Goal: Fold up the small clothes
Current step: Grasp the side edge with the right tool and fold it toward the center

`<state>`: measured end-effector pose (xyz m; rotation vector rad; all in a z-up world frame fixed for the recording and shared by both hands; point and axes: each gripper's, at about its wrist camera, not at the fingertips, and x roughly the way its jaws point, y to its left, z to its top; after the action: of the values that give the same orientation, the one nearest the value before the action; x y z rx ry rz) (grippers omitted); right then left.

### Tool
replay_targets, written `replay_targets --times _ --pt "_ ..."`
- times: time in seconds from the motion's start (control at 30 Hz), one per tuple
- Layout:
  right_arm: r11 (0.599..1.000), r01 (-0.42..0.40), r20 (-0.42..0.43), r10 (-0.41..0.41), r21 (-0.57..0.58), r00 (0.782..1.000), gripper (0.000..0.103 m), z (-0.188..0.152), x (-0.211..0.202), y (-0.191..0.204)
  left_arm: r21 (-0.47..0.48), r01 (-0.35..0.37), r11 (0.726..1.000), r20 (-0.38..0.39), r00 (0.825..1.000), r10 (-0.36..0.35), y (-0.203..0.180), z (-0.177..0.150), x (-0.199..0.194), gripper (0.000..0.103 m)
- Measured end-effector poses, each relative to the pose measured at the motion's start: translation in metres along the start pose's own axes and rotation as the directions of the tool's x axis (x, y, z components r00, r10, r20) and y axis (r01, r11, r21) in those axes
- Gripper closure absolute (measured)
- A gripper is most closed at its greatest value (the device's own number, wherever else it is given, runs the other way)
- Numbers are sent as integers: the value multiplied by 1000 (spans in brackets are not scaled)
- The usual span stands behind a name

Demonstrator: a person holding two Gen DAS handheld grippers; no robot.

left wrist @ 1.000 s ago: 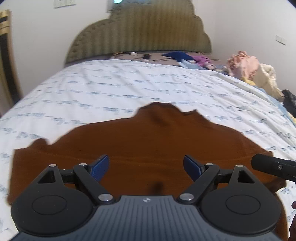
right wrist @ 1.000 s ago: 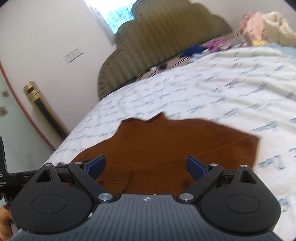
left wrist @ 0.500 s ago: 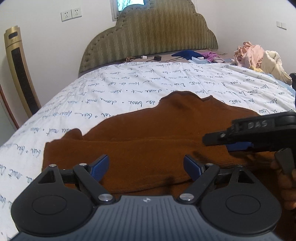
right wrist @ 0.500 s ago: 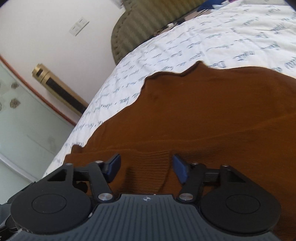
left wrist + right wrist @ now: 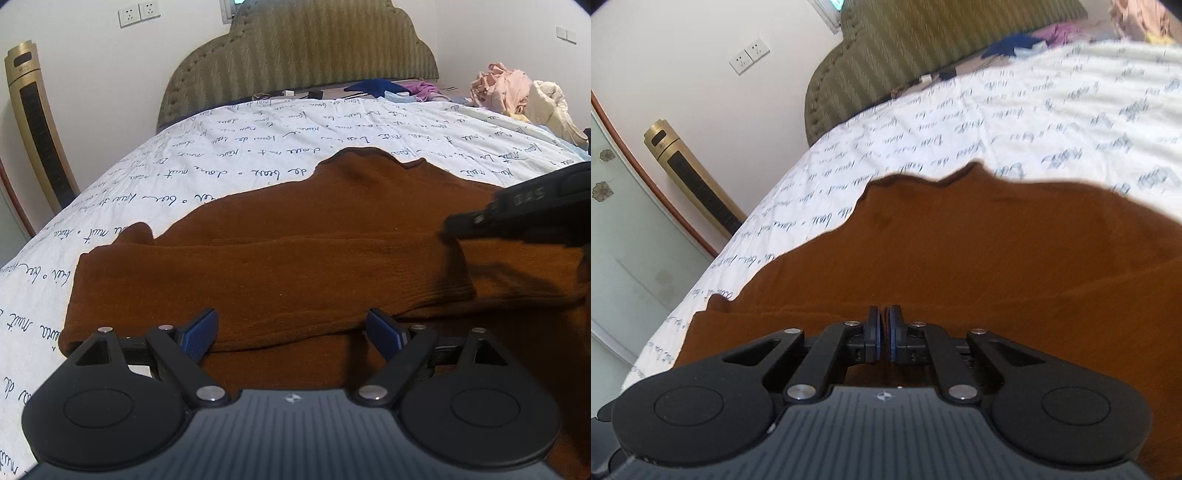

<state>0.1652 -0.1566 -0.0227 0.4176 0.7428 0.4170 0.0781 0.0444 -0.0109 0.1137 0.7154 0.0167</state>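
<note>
A brown knit sweater [image 5: 295,258] lies spread on the white printed bedsheet [image 5: 258,147], one sleeve folded across its body. My left gripper [image 5: 291,332] is open, its blue pads [image 5: 197,334] just above the sleeve's ribbed cuff edge. My right gripper [image 5: 885,334] is shut, its blue pads pressed together on the sweater [image 5: 960,258] fabric near the sleeve. The right gripper also shows in the left wrist view [image 5: 524,214], low over the sweater's right side.
A green padded headboard [image 5: 295,59] stands at the bed's far end. Loose clothes [image 5: 517,96] are piled at the far right of the bed. A gold tower unit [image 5: 37,129] stands by the wall on the left.
My right gripper has closed from open onto the sweater fabric. My left gripper has come lower and nearer to the folded sleeve, still open.
</note>
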Motion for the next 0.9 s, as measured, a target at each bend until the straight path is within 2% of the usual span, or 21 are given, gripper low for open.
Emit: replay_targets --times 0.17,0.23,0.27,0.33,0.37,0.4,0.43,0.53,0.57,0.63,0.67,0.7,0.77,0.9 --pt "997 73 74 -72 -16 995 95 9 -21 -13 -13 -9 1000 -10 1000 9 2 -1 3 15" --pt "998 62 62 -62 -4 996 95 12 -24 -21 -20 -6 1000 -11 1000 6 2 -2 4 15" --pt "999 36 39 -35 -7 999 91 12 -24 -22 -21 -2 1000 -7 1000 2 1 -2 3 15" --pt "1000 6 -11 -6 9 1000 77 10 -19 -25 -18 3 1000 -4 1000 -3 -1 -3 4 15" --pt "1000 -8 -42 9 13 999 53 8 -13 -25 -15 5 1000 -6 1000 -5 -2 -4 4 15" --pt "999 -27 -58 28 18 998 37 6 -8 -24 -12 7 1000 -8 1000 -7 -3 -4 5 15" --pt "999 -41 -70 42 23 997 35 3 -3 -22 -8 9 1000 -8 1000 -9 -4 -5 4 15" --pt "997 -72 -97 73 12 993 37 -3 14 -12 10 3 1000 -6 1000 -3 -7 -7 5 15" --pt "997 -80 -103 79 0 991 44 -4 19 -6 14 -2 1000 -6 1000 2 -8 -8 6 15" --pt "997 -71 -115 67 -34 991 61 -6 28 7 14 -4 1000 -10 1000 4 -8 -8 8 15" --pt "997 -60 -116 54 -53 992 79 -6 32 12 12 -4 1000 -12 1000 4 -7 -9 8 15" --pt "997 -53 -117 46 -59 992 93 -7 34 15 10 -4 1000 -13 1000 4 -7 -9 8 15" --pt "997 -67 -106 62 -43 992 93 -6 32 15 8 -1 1000 -12 1000 1 -6 -8 7 15" --pt "995 -45 -12 44 -89 999 93 1 11 20 1 -3 1000 6 1000 3 -2 -2 2 15"
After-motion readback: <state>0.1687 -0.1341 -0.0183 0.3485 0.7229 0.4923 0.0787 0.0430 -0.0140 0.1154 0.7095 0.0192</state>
